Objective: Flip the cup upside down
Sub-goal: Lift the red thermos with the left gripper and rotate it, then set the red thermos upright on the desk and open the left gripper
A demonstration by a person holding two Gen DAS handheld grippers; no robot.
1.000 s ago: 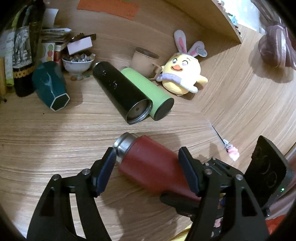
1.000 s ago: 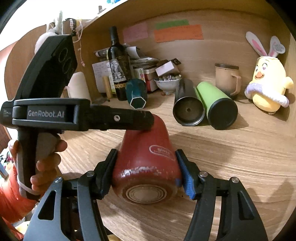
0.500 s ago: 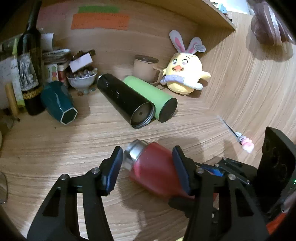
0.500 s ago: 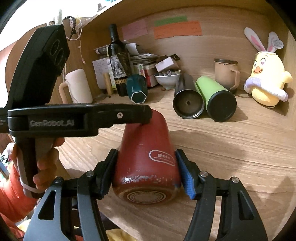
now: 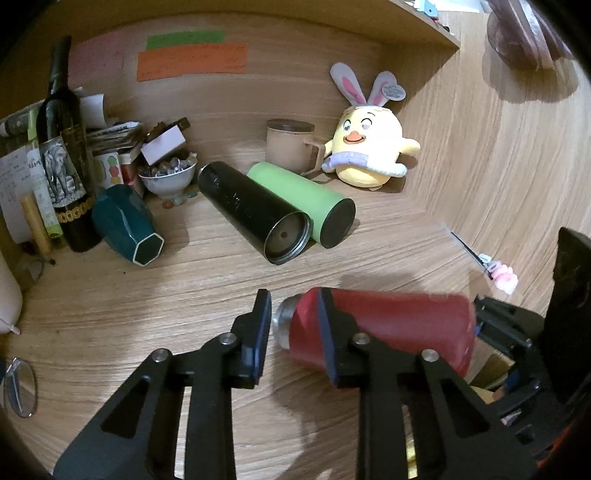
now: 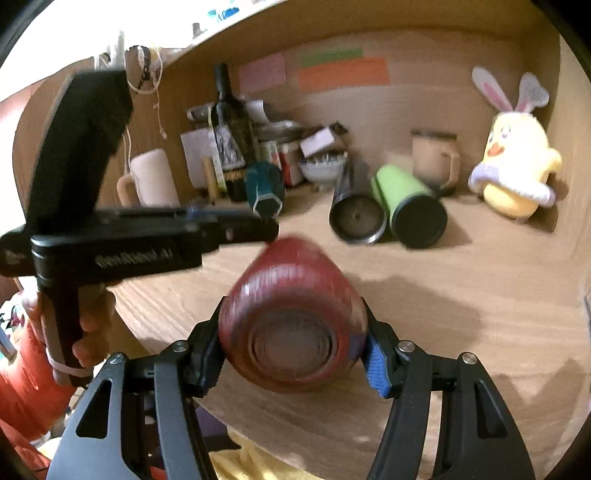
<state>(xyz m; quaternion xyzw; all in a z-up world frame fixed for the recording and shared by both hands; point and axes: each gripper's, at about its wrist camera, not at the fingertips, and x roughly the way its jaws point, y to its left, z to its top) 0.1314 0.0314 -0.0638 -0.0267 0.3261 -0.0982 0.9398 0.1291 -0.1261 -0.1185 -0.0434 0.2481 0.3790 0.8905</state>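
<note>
A wooden desk sits in a wood-panelled alcove. The back wall carries pink, green and orange paper notes. A shelf juts out overhead at the right corner. Bright light shows beyond the alcove's upper left edge.

Warm dim indoor light, soft shadows on wood, strong fisheye edge curving, red cup motion-blurred

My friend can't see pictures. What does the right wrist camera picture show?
The right gripper squeezes the bottom end of a red cup lying sideways above a wooden table. The left gripper reaches in beside its far end. Behind are a black tumbler, a green tumbler and a yellow bunny-eared chick toy.
</note>
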